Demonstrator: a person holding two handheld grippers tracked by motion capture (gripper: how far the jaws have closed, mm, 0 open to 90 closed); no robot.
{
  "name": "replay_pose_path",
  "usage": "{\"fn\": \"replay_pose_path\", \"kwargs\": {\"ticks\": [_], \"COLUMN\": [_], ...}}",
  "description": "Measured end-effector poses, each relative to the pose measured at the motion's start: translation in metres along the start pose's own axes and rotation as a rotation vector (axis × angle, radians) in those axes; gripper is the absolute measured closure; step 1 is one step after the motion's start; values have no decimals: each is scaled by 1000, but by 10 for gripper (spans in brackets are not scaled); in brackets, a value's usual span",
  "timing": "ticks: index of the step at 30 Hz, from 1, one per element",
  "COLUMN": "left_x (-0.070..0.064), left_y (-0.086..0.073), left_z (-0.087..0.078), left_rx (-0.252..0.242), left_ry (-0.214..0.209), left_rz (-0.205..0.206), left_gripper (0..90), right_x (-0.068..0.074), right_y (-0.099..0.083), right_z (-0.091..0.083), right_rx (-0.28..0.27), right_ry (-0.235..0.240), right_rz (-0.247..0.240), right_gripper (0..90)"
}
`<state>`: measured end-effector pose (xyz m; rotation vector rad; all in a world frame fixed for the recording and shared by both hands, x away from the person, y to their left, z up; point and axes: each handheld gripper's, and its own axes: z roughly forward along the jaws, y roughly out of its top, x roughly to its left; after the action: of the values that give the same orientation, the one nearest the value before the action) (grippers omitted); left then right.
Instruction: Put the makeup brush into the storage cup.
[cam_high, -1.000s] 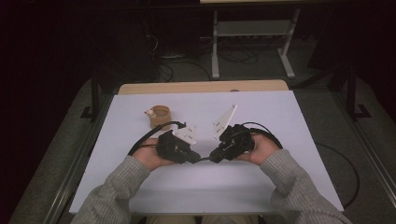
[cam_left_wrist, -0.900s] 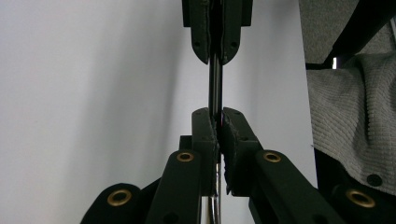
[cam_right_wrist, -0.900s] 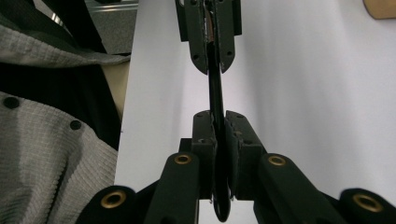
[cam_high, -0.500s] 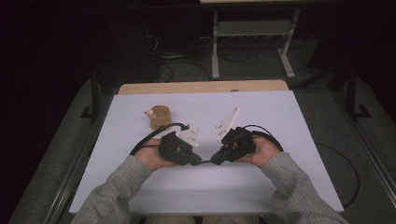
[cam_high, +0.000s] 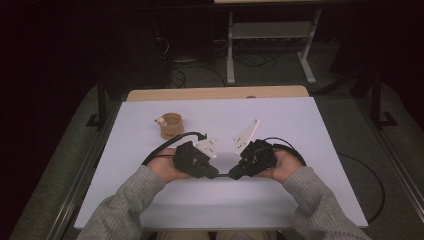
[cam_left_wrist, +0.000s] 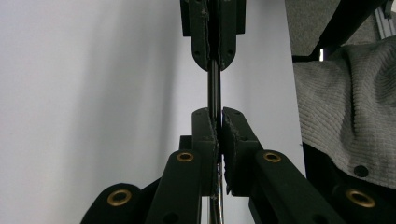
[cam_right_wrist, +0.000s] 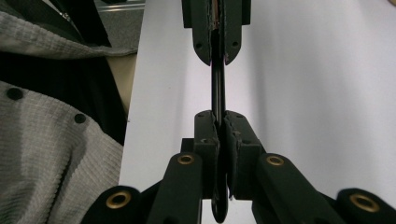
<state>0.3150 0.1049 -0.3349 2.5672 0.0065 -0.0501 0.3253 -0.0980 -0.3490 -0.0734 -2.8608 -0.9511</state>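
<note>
A thin black cord (cam_high: 226, 176) runs between my two grippers, which face each other tip to tip near the middle of the white table top (cam_high: 310, 130). My left gripper (cam_high: 216, 174) is shut on one end of it. My right gripper (cam_high: 235, 175) is shut on the other. In the left gripper view my jaws (cam_left_wrist: 218, 135) pinch the cord (cam_left_wrist: 214, 91), and the right gripper (cam_left_wrist: 215, 42) clamps it farther up. The right gripper view mirrors this: my own gripper (cam_right_wrist: 219, 135) on the cord (cam_right_wrist: 217, 88), and the left gripper (cam_right_wrist: 217, 42) beyond.
A brown ring like a tape roll (cam_high: 172, 125) stands on the table behind my left hand. A wooden strip (cam_high: 215, 93) borders the far edge. Behind the table, a metal stand (cam_high: 270, 40) and cables lie on the dark floor. Grey sleeves (cam_high: 320, 200) cover both forearms.
Both grippers have drifted slightly toward the near edge of the table, still tip to tip and shut on the cord.
</note>
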Motion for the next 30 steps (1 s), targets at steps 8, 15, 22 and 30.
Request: {"fn": "replay_pose_path", "kwargs": {"ticks": [8, 15, 22, 30], "left_x": [-1, -1, -1, 0], "left_y": [-5, -16, -16, -16], "left_z": [2, -3, 0, 1], "left_rx": [-7, -36, -26, -7], "left_ry": [27, 23, 9, -13], "left_rz": [-36, -64, -57, -44], "left_gripper": [700, 688, 793, 839], "right_x": [4, 5, 6, 7], "right_y": [-3, -14, -13, -11], "right_z": [-3, -7, -6, -2], "right_rx": [-2, -31, -47, -39], "right_ry": [-29, -42, -45, -56], "right_rz": [-10, 12, 3, -13], "right_gripper": [835, 834, 834, 806]}}
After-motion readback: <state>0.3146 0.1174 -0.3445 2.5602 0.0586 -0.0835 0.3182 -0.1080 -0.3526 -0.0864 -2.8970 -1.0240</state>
